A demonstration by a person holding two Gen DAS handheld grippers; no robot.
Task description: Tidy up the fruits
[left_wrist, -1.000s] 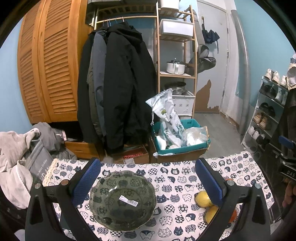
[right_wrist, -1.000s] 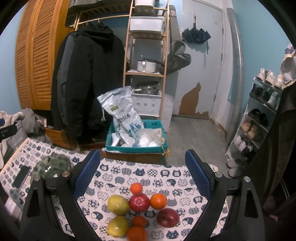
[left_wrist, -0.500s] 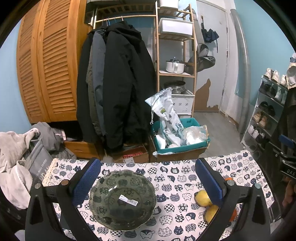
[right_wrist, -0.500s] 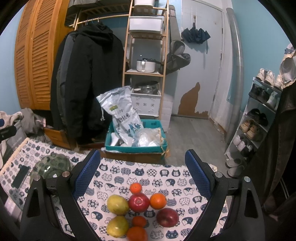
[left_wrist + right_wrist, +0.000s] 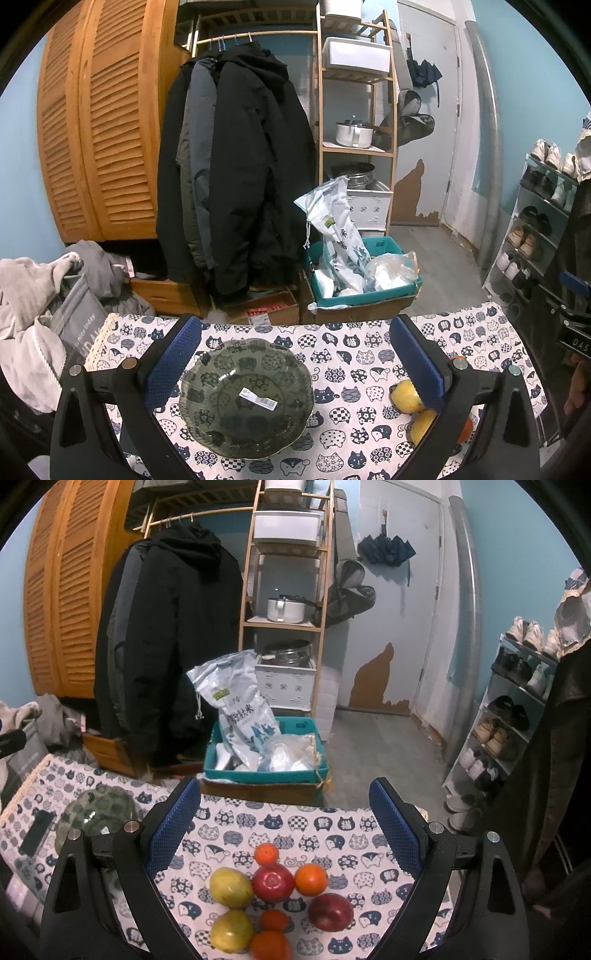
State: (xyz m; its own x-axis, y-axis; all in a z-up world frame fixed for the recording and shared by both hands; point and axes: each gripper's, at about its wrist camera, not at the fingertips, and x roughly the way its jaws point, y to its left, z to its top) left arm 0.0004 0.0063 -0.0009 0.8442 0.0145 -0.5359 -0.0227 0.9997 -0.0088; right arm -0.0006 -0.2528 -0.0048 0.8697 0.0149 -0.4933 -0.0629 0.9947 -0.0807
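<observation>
An empty green glass bowl (image 5: pixel 246 397) with a white sticker sits on the cat-print tablecloth (image 5: pixel 354 354), between the fingers of my open left gripper (image 5: pixel 293 365). It also shows at the left in the right wrist view (image 5: pixel 98 812). My open right gripper (image 5: pixel 284 834) hovers over a cluster of fruit: two yellow-green mangoes (image 5: pixel 231 886) (image 5: pixel 231 930), two red apples (image 5: pixel 273 882) (image 5: pixel 330 912) and several oranges (image 5: pixel 311 878). In the left wrist view two mangoes (image 5: pixel 404 397) lie by the right finger.
A dark phone (image 5: pixel 37 830) lies at the table's left. Beyond the far table edge stand a teal crate (image 5: pixel 266 771) with bags, hanging coats (image 5: pixel 236 177), a wooden shelf (image 5: pixel 284 602) and a shoe rack (image 5: pixel 517 709) on the right.
Both views have shifted very slightly. The bowl, the fruit and both open grippers stand as before.
</observation>
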